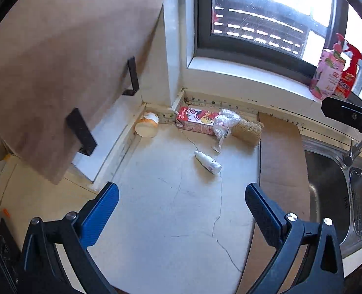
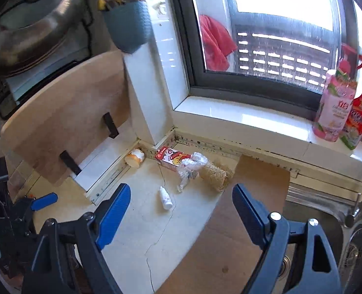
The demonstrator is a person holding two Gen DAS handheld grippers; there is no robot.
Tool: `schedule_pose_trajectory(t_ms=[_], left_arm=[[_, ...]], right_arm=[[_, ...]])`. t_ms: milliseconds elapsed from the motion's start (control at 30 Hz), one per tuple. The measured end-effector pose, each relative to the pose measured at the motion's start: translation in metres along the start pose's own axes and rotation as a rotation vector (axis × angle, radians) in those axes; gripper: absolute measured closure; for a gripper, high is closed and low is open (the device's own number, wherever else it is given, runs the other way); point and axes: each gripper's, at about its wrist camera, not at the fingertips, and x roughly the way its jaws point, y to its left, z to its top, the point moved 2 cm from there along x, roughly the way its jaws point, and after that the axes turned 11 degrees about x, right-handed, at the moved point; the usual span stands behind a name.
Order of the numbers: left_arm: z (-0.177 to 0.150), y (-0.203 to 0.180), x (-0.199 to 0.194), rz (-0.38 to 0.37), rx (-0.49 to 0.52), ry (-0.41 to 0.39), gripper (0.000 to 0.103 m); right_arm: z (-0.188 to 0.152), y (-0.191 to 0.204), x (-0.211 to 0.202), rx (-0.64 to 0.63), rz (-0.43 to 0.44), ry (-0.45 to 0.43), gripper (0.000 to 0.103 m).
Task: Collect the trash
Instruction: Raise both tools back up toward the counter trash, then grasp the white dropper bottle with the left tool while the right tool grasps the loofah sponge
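Observation:
Trash lies at the back of a cracked white counter (image 1: 171,208): a red and white drink carton (image 1: 196,120) on its side, crumpled clear plastic (image 1: 222,125) against it, a small white bottle (image 1: 208,162) lying nearer, and a tipped paper cup (image 1: 147,124) in the corner. My left gripper (image 1: 182,201) hovers open over the bare counter, short of the bottle, nothing between its blue fingers. The right gripper (image 2: 181,204) is open too, with the bottle (image 2: 165,198) just beyond its left finger. The carton (image 2: 173,158) and cup (image 2: 134,158) lie farther back.
A loofah scrubber (image 1: 247,129) rests beside the plastic. A wooden board (image 1: 282,166) lies between the counter and the steel sink (image 1: 332,196). A large cutting board (image 1: 65,73) leans at the left. Two cleaner bottles (image 1: 332,73) stand on the window sill.

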Motion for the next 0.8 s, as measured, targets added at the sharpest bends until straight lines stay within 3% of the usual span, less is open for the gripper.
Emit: schedule_pose_trajectory(t_ms=[200,467,567,600,667,800], left_arm=[[0.02,0.002,0.108,-0.032,-0.109,0.109,0.001],[0.018,-0.005,0.193,-0.045,-0.21,0.208,0.004],[0.016,-0.009,0.209,-0.073,-0.225,0.231,0.014],[0.015,-0.01,0.213,-0.075,-0.224,0.233,0.018],[0.015,-0.014,0.216,-0.066,-0.216,0.237,0.026],[0.014,-0.018,0.224,-0.088,-0.216,0.244,0.053]], right_arm=[[0.012,-0.051,0.119,0.078,-0.019,0.083,0.017],[-0.011,-0.068,0.208,0.033,-0.061,0.155,0.023],[-0.021,-0.069,0.227,0.011,-0.075,0.203,0.053],[-0.025,-0.071,0.233,0.009,-0.074,0.229,0.072],[-0.028,-0.072,0.23,0.007,-0.053,0.201,0.075],[-0.029,-0.074,0.222,0.03,-0.022,0.203,0.086]])
